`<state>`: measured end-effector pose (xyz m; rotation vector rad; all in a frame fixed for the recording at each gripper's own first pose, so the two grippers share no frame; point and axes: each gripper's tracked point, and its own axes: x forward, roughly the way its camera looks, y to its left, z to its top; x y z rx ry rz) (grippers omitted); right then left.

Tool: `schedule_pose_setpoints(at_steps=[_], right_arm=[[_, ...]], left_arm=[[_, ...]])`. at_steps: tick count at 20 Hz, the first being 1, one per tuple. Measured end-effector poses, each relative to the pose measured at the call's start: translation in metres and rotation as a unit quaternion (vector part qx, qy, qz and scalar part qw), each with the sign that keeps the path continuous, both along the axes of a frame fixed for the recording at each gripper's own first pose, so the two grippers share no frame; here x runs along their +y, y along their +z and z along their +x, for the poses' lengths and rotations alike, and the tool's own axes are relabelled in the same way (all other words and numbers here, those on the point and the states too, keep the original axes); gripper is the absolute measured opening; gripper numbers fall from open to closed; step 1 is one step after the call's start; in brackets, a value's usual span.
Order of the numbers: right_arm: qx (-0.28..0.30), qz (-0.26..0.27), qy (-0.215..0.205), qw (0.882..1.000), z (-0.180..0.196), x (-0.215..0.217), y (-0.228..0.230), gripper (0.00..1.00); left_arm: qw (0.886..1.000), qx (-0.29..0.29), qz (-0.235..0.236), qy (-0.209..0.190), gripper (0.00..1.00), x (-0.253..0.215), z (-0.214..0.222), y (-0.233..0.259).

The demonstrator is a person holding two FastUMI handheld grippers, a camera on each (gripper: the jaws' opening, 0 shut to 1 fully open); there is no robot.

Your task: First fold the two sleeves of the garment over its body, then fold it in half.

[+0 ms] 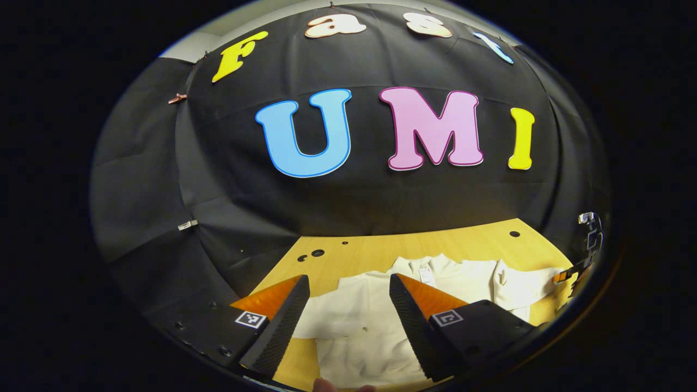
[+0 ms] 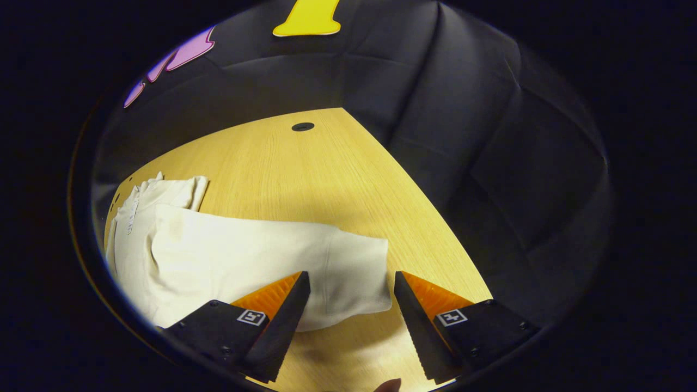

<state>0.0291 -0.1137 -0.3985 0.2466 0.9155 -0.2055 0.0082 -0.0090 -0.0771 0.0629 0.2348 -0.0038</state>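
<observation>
While the left gripper view looks low across the table (image 1: pixel 381 247), the left hand-held gripper (image 1: pixel 348 310) appears at the bottom of the frame with its fingers spread wide and nothing between them. The white garment (image 1: pixel 370 326) lies flat directly below and ahead of the gap. Its collar (image 1: pixel 430 267) sits toward the centre right. A sleeve (image 1: pixel 517 286) runs off to the right edge, where part of another gripper (image 1: pixel 572 272) seems to reach in, though the edge distortion makes this uncertain.

In the right gripper view, the right hand-held gripper (image 2: pixel 351 305) at the bottom centre is likewise wide open and holds nothing. The sleeve (image 2: pixel 261 256) stretches with its long axis from the garment body (image 2: pixel 130 245) at the left edge toward the lower centre. Its cuff end (image 2: pixel 359 272) lies between and just ahead of the fingers, on bare table (image 2: pixel 305 174). Judged from this, the right hand-held gripper is the nearer to this sleeve, and the fold would carry the cuff leftward over the body.
</observation>
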Motion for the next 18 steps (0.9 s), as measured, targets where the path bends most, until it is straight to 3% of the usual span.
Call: schedule_pose_setpoints(at_steps=[3,7,8,10,13,18], right_arm=[[0.003,0.029,-0.009,1.0,0.004,0.008,-0.003,0.92],[0.007,0.042,-0.019,0.999,0.004,0.015,-0.004,0.75],[0.008,0.041,-0.009,0.999,0.004,0.023,-0.002,0.46],[0.008,0.018,0.0,1.0,0.006,0.024,-0.002,0.2],[0.009,0.021,-0.024,0.999,0.006,0.026,0.001,0.1],[-0.031,0.034,-0.042,0.998,0.003,0.03,0.029,0.09]], left_arm=[[1.0,0.0,-0.002,0.008,0.95,0.011,-0.002,-0.001],[1.0,0.01,-0.006,0.01,0.95,0.021,-0.001,-0.01],[1.0,0.011,-0.01,0.012,0.95,0.024,0.001,-0.012],[1.0,0.011,-0.015,0.011,0.95,0.026,0.002,-0.012],[1.0,0.008,-0.013,0.005,0.94,0.03,0.005,-0.012],[1.0,0.002,-0.026,0.005,0.95,0.043,0.01,-0.015]])
